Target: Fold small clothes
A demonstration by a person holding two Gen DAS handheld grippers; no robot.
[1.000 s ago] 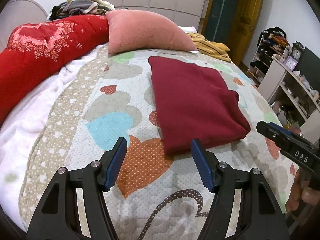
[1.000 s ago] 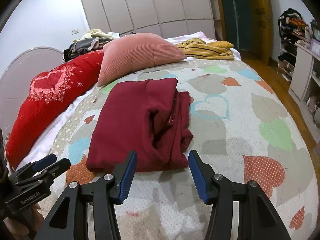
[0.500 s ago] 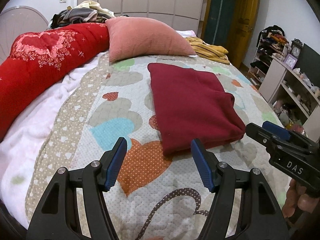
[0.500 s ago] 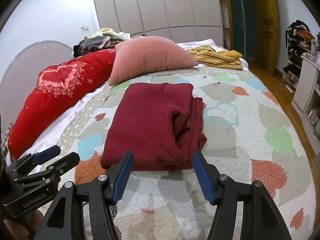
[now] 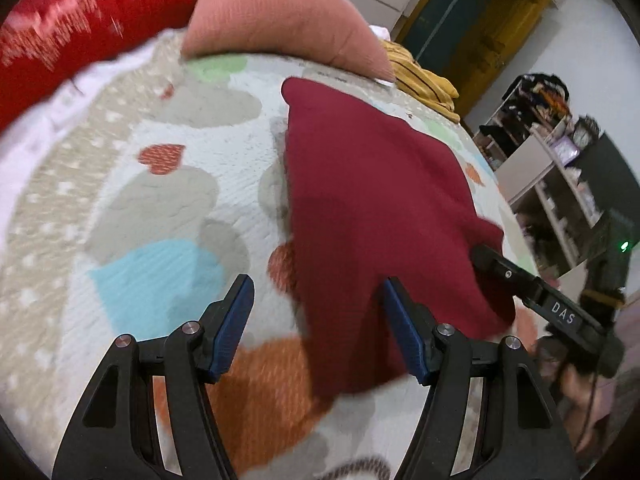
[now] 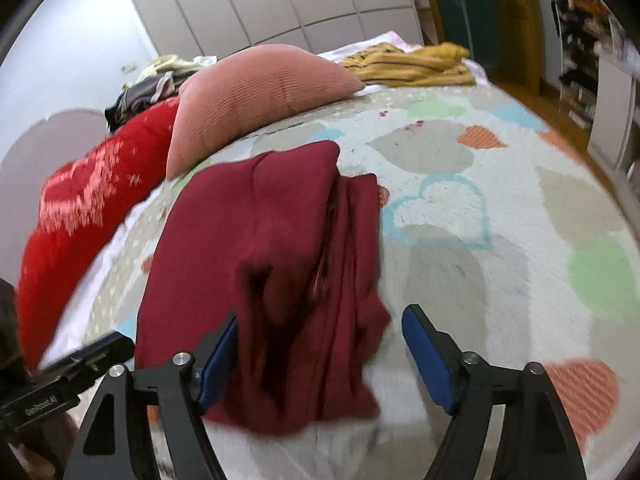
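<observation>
While both grippers close in on the near edge, best to grab low and square. Left gripper [image 5: 316, 324]: fingers apart, nothing clamped, near-left corner of garment [image 5: 380, 208] sitting between them at lower centre of left view. Right gripper [image 6: 320, 356]: jaws opening, near-right corner of the garment [image 6: 260, 256] between them at lower centre, pads not seen pressing on it. Also visible as a black arm at right edge of left view.

Step in hand, judged: taking the near edge for one more fold toward the pillow. Advice: slide the lower finger under all layers, not just the top one; pinch both corners level; lift together and lay the edge flush on the far edge. Right side needs care, loose layers stacked and bunched there, likely to spill if only partly caught.

Garment: dark red, thick soft knit, already a rough rectangle, smooth flat top on its left half, creased ridges on its right. Lying mid-bed on quilt [image 5: 160, 208], centre of both views.

Quilt: stippled, stitched, pastel hearts. Pillow [image 6: 256, 92]: pink, ribbed, plump, upper centre. Red bolster [image 6: 80, 204]: upper left, pale floral print. Yellow top [image 6: 416, 66]: striped, crumpled, upper right. Finger pads blue, ridged. Heavy blur, fine detail unclear.
</observation>
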